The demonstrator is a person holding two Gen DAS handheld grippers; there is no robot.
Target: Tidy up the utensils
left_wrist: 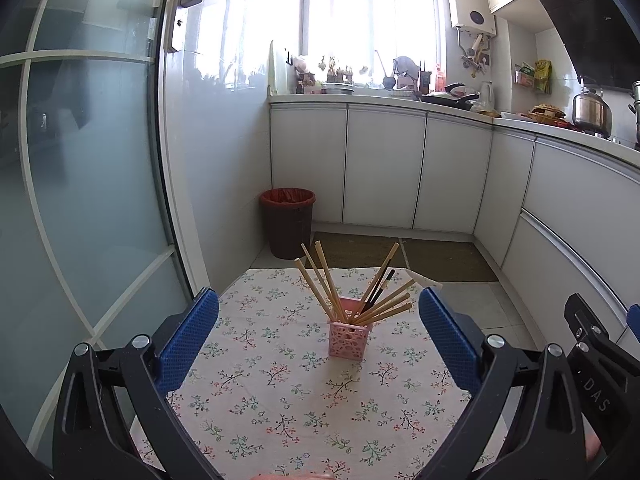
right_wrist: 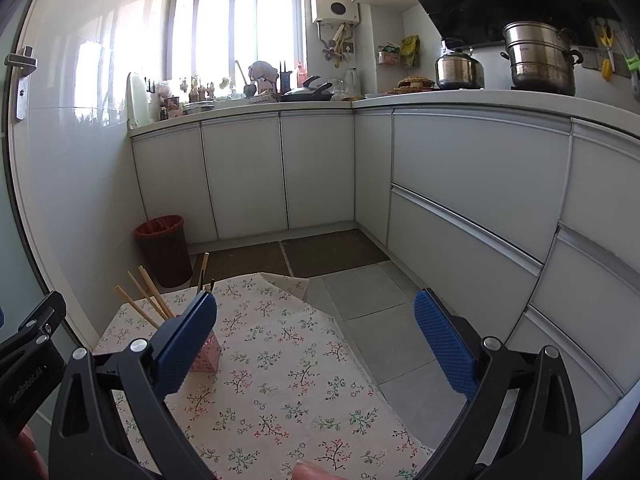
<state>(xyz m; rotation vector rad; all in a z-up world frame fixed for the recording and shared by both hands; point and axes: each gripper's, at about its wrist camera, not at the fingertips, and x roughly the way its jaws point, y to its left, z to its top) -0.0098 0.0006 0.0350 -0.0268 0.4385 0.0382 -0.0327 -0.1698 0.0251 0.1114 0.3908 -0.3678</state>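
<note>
The left gripper (left_wrist: pixel 319 314) is hovering wide open and empty over the floral tablecloth (left_wrist: pixel 280 400), its view showing the whole pink holder (left_wrist: pixel 347 338) standing mid-table with chopsticks (left_wrist: pixel 320 280) fanning out. The right gripper (right_wrist: pixel 315 316) is also gaping wide, holding nothing, its left finger hiding most of that holder (right_wrist: pixel 208 354). Only its view is showing the steamer pot (right_wrist: pixel 540 58).

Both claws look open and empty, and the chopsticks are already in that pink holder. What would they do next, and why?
Probably ease both claws back. The chopsticks all stand in the pink holder, nothing else lies on the cloth, and the left claw and right claw are open and empty.
</note>
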